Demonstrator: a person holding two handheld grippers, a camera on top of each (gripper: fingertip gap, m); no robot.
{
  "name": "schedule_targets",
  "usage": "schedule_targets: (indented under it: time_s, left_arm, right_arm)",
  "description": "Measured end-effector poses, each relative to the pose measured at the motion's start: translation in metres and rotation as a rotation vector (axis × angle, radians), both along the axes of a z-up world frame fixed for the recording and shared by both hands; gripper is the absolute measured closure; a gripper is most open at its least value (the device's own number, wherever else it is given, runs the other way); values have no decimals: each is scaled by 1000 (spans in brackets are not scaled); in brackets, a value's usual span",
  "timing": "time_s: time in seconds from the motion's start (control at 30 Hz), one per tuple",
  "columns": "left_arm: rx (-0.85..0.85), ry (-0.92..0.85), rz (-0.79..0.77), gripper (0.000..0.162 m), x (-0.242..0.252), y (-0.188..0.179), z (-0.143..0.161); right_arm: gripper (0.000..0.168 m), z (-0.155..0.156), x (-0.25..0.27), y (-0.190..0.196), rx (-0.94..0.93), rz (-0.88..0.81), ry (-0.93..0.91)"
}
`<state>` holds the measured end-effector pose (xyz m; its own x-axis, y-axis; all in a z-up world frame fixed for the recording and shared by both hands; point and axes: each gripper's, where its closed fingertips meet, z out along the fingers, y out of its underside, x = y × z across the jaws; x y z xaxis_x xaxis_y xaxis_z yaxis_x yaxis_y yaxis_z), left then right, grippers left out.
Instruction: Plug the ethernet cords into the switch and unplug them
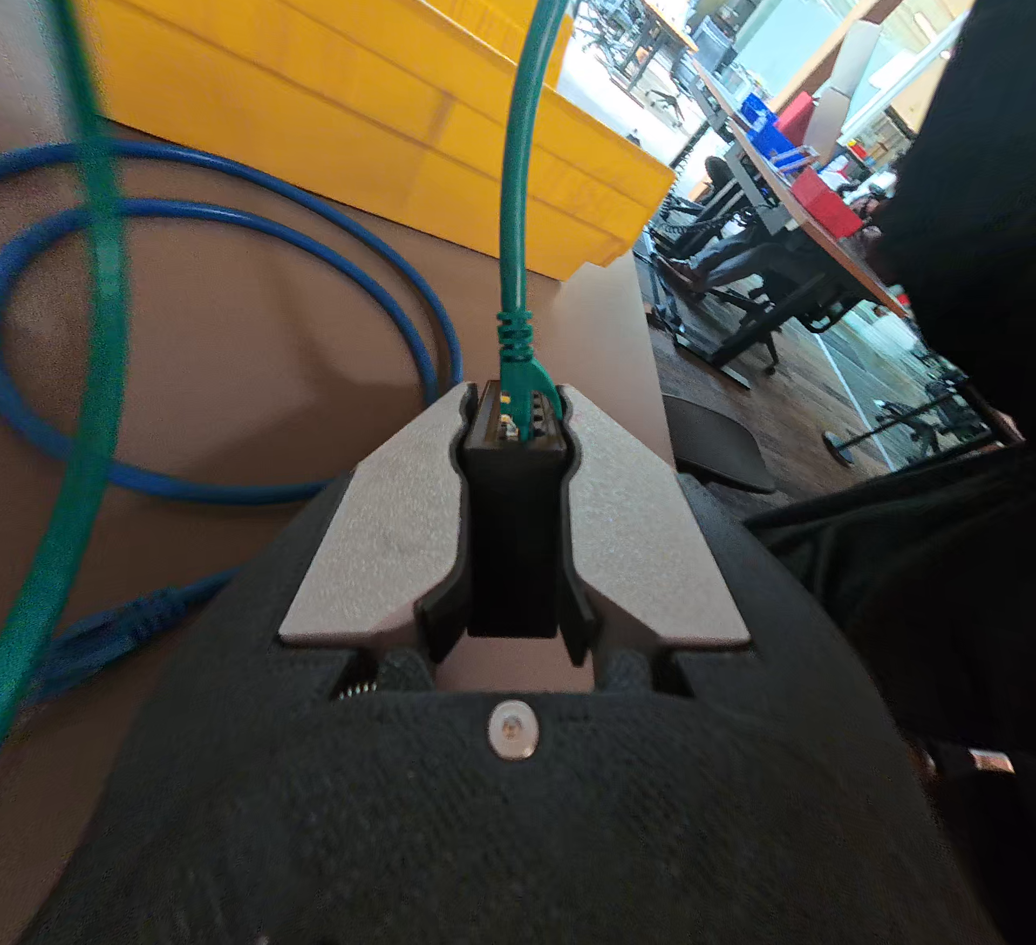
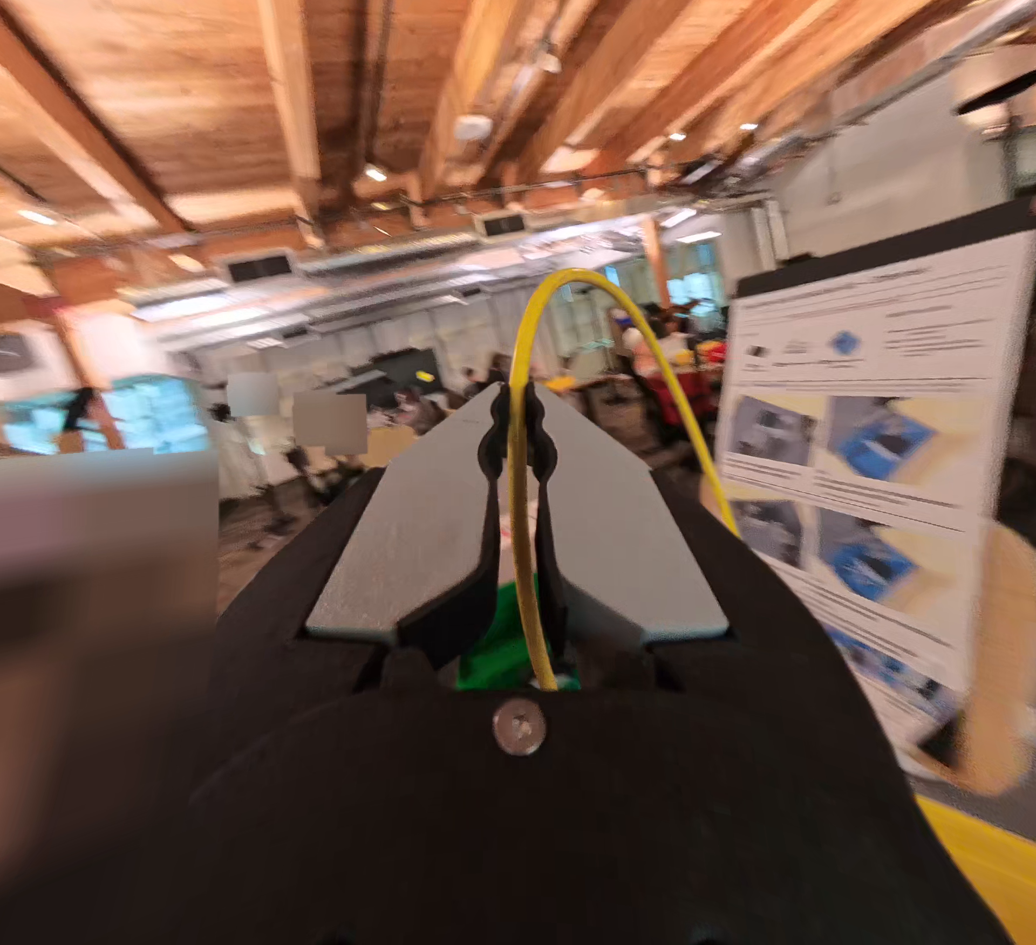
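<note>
Your left gripper [image 1: 514, 414] is clamped on the black switch [image 1: 514, 526], with the green cord [image 1: 518, 223] plugged into its port face above the brown table [image 1: 252, 329]. Beside it, a blue cord [image 1: 269, 201] lies coiled near the yellow bin [image 1: 336, 77]. Your right gripper [image 2: 518, 397] is nearly closed, pinching a thin yellow cord [image 2: 518, 498] and tilted toward the wooden ceiling [image 2: 280, 49].

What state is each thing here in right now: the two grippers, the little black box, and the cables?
Left gripper: shut on the switch.
Switch: held between the jaws, green cord plugged in.
Green cord: plugged into the switch, rising upward.
Blue cord: looped loose on the table, unplugged.
Right gripper: shut on the yellow cord.
Yellow cord: pinched, arching over.
</note>
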<state>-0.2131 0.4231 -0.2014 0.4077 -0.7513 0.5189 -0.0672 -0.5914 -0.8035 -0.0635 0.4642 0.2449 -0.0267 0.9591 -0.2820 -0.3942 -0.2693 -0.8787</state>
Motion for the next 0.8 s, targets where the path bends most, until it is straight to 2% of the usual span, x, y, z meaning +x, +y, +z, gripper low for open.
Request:
schedule_targets:
  time_s: [0.07, 0.13, 0.17, 0.23, 0.3, 0.37, 0.43, 0.47, 0.53, 0.57, 0.63, 0.73, 0.8]
  left_arm:
    - [67, 5, 70, 137, -8, 10, 7]
    - [150, -12, 74, 137, -8, 8, 20]
    - [149, -18, 65, 137, -6, 6, 21]
    - [129, 8, 56, 137, -3, 6, 15]
    - [142, 56, 87, 137, -5, 11, 8]
    - [157, 57, 145, 137, -12, 17, 10]
    - [172, -15, 190, 137, -17, 21, 20]
    - [177, -54, 161, 137, -15, 17, 26]
    - [188, -60, 113, 137, -8, 11, 28]
    - [201, -27, 108, 137, -5, 11, 26]
    - [237, 20, 113, 137, -3, 11, 24]
    - [229, -17, 284, 137, -27, 29, 29]
    - [192, -122, 347, 137, -45, 34, 38]
  right_arm:
    - [166, -22, 4, 18, 53, -144, -200]
    - [166, -80, -8, 15, 72, -92, -535]
    - [166, -102, -9, 17, 79, -108, -637]
    - [166, -120, -10, 10, 99, -84, -699]
    - [166, -113, -6, 1, 78, -28, -640]
    - [167, -117, 4, 0, 76, -19, -682]
    - [167, -148, 18, 10, 87, -81, -887]
    - [167, -172, 28, 14, 98, -119, -1044]
    - [166, -217, 42, 5, 130, -89, -1315]
    - [166, -223, 42, 1, 151, -88, -1359]
    - [166, -216, 33, -15, 139, -24, -1307]
    - [166, -219, 32, -44, 136, 124, -1327]
    - [166, -211, 35, -35, 160, 35, -1323]
